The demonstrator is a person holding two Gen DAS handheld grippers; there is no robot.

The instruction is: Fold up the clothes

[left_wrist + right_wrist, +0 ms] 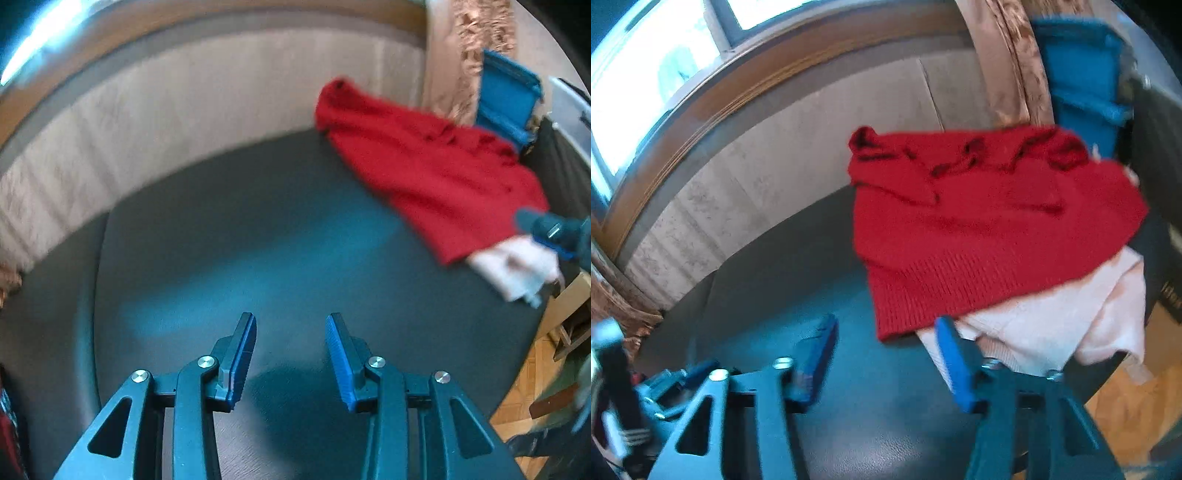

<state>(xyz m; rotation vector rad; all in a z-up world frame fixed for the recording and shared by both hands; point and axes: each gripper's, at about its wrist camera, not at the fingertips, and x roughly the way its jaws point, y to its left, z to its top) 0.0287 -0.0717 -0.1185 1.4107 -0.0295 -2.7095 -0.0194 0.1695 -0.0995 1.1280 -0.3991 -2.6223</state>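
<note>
On the dark table [229, 229], far right side, red knit sweater [979, 236] lies crumpled, ribbed hem toward me, top edge bunched with dark folds near the wall. It sits partly over a pale pink garment [1071, 317] that pokes out from under the hem at the table's right edge. From my left wrist view the sweater [436, 162] stretches diagonally from the back wall to the right edge, pale cloth [517, 269] at its near end. My left gripper [290, 347] has jaws spread, nothing between them, over bare table well apart from the sweater. My right gripper [886, 350] also spread wide, holding nothing; its right finger [955, 365] is just at the pale garment's near edge, contact unclear due to blur. Blue bin [1082, 74] stands behind the sweater, curtain [1012, 66] beside it
</note>
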